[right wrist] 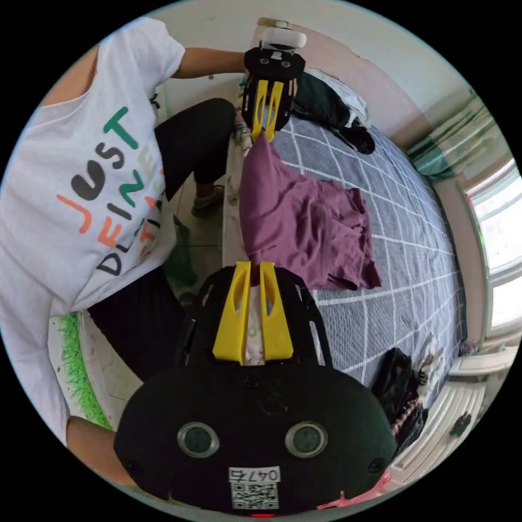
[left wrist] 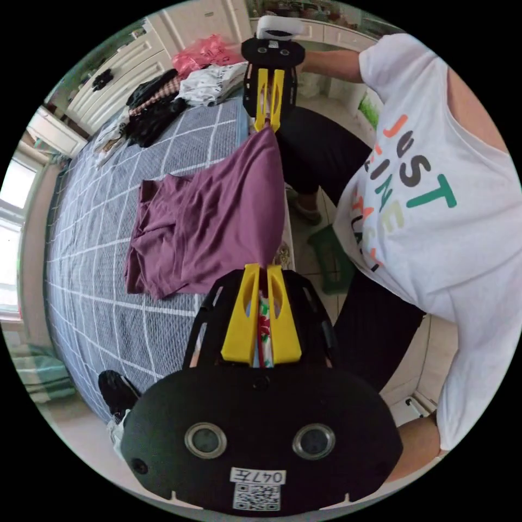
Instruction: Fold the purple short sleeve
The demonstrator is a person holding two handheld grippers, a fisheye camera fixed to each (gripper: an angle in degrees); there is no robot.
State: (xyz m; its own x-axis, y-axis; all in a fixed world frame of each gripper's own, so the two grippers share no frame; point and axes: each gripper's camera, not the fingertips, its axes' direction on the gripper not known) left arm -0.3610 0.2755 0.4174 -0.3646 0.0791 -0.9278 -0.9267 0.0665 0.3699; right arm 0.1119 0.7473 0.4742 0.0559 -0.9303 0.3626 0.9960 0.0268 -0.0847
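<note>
In the left gripper view, the left gripper is rising from six o'clock, its yellow jaws standing narrow and pinching a corner of the purple short sleeve. The shirt is stretching from there up toward twelve o'clock, where the right gripper is hanging, its jaws closed on the other corner. The lifted edge is running taut between the two, while the rest of the shirt is draping off toward nine o'clock and lying rumpled on the grey checked bed. At eleven o'clock, a heap of dark clothes, a white patterned garment and a pink bag are sitting at the far end of the bed; what the bag is holding I cannot make out. The person in a white printed T-shirt is standing at three o'clock, cut off by the picture's edge. A green stool is peeking out by the person's legs, half hidden.

In the right gripper view, the right gripper is coming up from six o'clock, jaws narrow, gripping the shirt's corner. The left gripper is showing at twelve o'clock, clamped on the opposite corner. The shirt's body is falling toward three o'clock onto the bed. Dark clothes are piling at one o'clock, and another dark bundle at four o'clock is too blurred to tell apart.
</note>
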